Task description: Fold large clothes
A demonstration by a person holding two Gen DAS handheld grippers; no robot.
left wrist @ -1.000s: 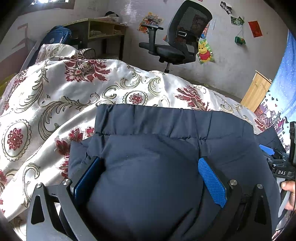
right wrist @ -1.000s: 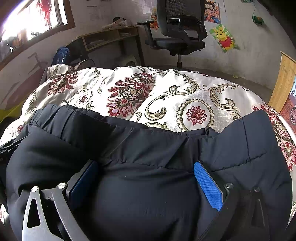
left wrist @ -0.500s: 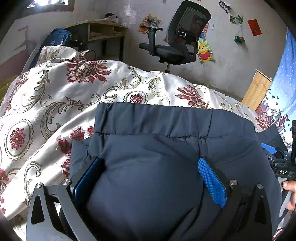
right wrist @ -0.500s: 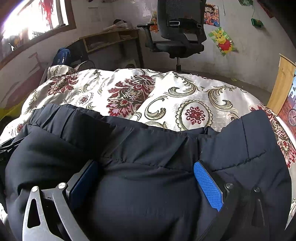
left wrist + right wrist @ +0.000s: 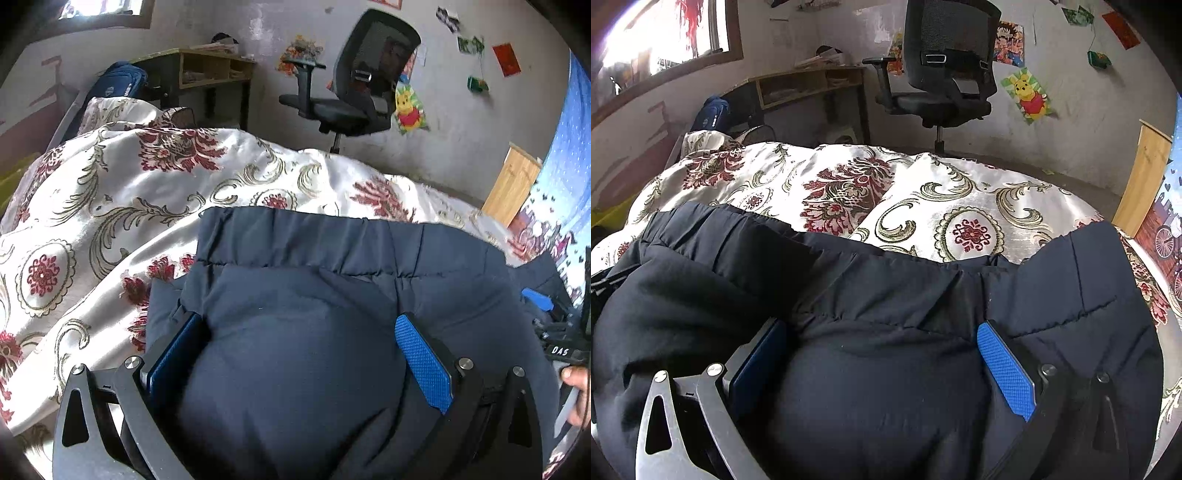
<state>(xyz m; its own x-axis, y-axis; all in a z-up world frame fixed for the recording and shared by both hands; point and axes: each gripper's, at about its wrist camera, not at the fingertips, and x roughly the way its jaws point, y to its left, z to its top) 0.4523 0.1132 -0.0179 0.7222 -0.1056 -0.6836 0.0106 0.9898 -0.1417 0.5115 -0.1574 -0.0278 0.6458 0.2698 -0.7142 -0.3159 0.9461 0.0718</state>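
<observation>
I have a tong in each hand, and both are busy with the big, puffy, dark blue padded garment. It lies on the shiny cream bed cover with red flowers and gold swirls, on the near side of the bed, close to me.

My left tong is spread wide, and a fat bump of the dark cloth bulges up between its two blue pads. My right tong is the same: spread wide with a big mound of cloth between its pads. I cannot tell if either one is really pinching the cloth or just pushing against it.

The stretchy band edge of the garment lies flat across the far side of the dark cloth, left to right. In the left view I can see my other tong and a bit of my right hand at the far right edge.

I think I am in the middle of a fold, with the near part bunched up and ready to go over. Next, I guess I need to carry both sides away from me together, at the same height, and lay the near part down so it lines up with the band edge. The cloth is thick and puffy, so it may spring back up.

Far off by the wall stands a black mesh office chair.
</observation>
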